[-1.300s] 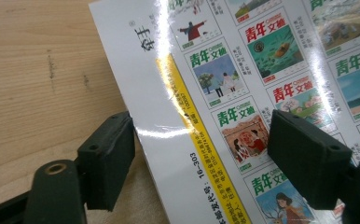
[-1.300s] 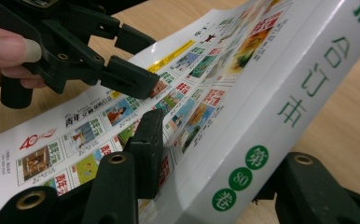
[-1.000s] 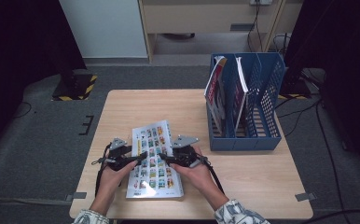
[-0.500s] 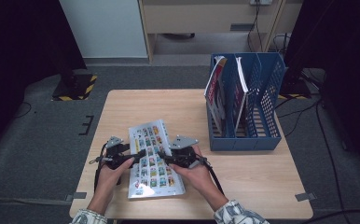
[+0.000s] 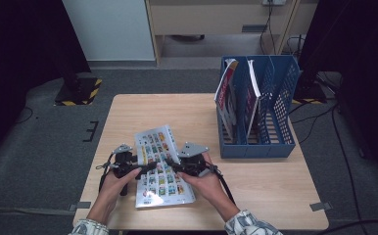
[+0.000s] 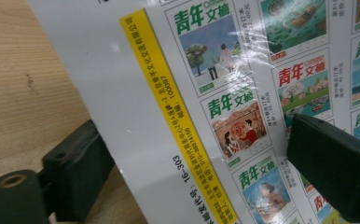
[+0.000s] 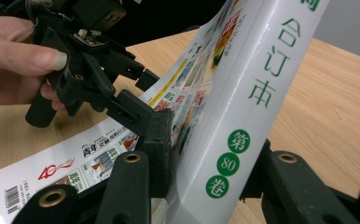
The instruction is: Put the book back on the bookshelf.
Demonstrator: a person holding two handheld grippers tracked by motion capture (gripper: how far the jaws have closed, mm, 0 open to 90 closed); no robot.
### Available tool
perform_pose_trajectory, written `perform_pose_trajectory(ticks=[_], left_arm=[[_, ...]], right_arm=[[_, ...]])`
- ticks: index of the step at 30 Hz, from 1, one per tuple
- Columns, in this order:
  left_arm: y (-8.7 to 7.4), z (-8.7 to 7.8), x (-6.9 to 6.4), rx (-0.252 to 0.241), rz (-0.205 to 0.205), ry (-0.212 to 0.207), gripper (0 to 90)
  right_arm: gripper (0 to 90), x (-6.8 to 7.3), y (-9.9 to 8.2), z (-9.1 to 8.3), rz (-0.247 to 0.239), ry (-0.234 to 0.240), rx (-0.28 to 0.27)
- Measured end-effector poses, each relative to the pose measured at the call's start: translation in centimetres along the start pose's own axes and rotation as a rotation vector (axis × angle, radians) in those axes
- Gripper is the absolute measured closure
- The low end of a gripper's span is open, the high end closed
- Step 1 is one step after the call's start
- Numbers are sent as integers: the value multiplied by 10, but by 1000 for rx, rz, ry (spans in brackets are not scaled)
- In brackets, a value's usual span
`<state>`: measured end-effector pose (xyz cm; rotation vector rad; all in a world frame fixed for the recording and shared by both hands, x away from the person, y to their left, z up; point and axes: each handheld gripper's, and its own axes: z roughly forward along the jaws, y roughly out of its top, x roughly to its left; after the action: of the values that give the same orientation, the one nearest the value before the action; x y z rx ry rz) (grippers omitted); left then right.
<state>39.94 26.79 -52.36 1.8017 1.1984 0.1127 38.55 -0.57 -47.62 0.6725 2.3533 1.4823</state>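
Grippers [image 5: 160, 167] beside book-filled blue rack [image 5: 280, 147]

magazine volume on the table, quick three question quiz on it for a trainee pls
1. True or false: the blue file rack stands on the left side of the table in the high view.
2. Choose one: the right tongs are closed on the bound volume at its A) spine, B) barcode corner, C) open middle pages.
3. Fill in: in the left gripper view, the stripe running down the cover is ____.

Key: 1 false, it stands on the right side; 2 A; 3 yellow.
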Motion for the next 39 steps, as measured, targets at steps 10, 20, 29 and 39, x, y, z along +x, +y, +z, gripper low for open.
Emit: perform_pose_trajectory(ticks=[10,20,29,39], left_arm=[[3,-21,11,-46,-14,26,696],[4,-22,7,-46,25,27,774],[6,-22,1,-50,45,26,789],[19,-29,-7,-95,91,61,799]], right_arm=[[640,-3,0,-3,-3,2,-14],[575,-9,1,-3,27,38,5],[604,-15,0,-3,63,18,33],[629,-22,0,-6,66,-17,-23]])
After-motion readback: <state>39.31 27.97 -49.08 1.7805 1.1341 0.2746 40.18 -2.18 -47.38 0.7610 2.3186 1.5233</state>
